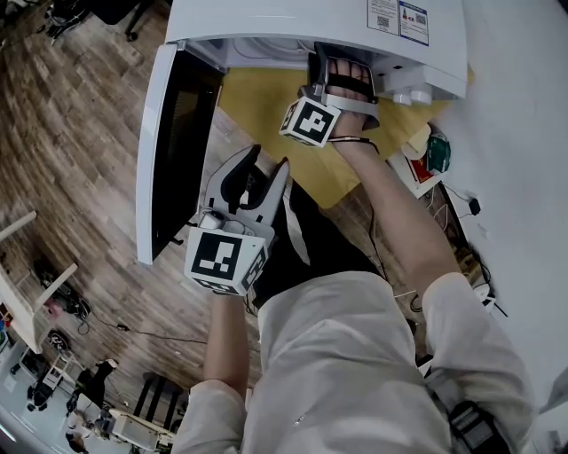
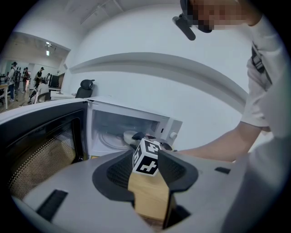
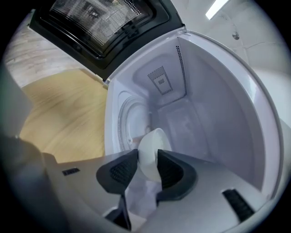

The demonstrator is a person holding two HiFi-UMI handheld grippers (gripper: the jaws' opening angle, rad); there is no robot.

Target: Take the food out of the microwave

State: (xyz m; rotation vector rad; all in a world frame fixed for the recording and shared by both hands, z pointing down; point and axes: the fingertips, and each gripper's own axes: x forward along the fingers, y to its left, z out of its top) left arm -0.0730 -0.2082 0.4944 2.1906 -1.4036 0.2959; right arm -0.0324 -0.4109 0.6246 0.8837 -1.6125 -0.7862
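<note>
Right gripper (image 3: 144, 169) at 12 o'clock, inside microwave (image 3: 218, 113), jaws clamped on white bowl (image 3: 152, 145). Left gripper (image 2: 148, 170) at 7 o'clock from it, jaws apart, empty.

The white box-shaped microwave (image 1: 266, 22) has a pale grey-white cavity. Its white-framed door (image 1: 182, 142) carries a black window with a fine dotted mesh. Under the microwave lies a yellow wood-grain tabletop (image 1: 266, 106), and beyond the door a brown plank-patterned floor (image 1: 80, 133). Inside the microwave is a creamy-white rounded bowl (image 3: 152, 148). The light grey left gripper (image 1: 268, 167) and light grey right gripper (image 3: 148, 159) have black textured pads, and each bears a cube of black-and-white square markers. In front of the microwave, the off-white short-sleeved shirt (image 1: 355, 355) is plain.
</note>
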